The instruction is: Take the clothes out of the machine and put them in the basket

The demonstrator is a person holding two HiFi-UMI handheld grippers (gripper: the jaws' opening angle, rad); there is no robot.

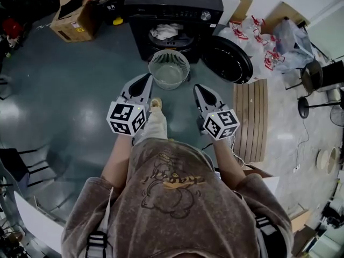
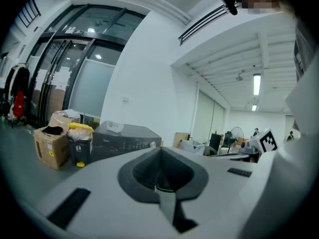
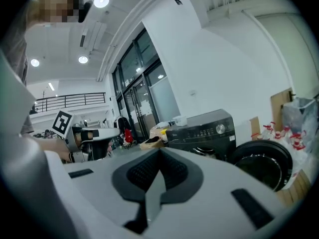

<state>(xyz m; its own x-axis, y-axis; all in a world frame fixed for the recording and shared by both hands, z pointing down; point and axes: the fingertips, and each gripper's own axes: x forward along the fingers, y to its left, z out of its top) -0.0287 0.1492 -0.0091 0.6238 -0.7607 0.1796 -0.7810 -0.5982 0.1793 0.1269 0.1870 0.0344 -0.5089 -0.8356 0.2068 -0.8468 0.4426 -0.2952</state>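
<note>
Left gripper (image 1: 147, 79), right gripper (image 1: 198, 88): shut, empty. Open before reaching past basket (image 1: 152, 64) into machine (image 1: 172, 1) for clothes (image 1: 165, 32).

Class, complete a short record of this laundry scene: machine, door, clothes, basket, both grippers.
machine: black front-loading washing machine, ahead
door: round black door, swung open rightward
clothes: pale clothes, inside the drum
basket: round pale-green slatted plastic basket, on floor before machine
left gripper: jaws together, empty
right gripper: jaws together, empty
</note>
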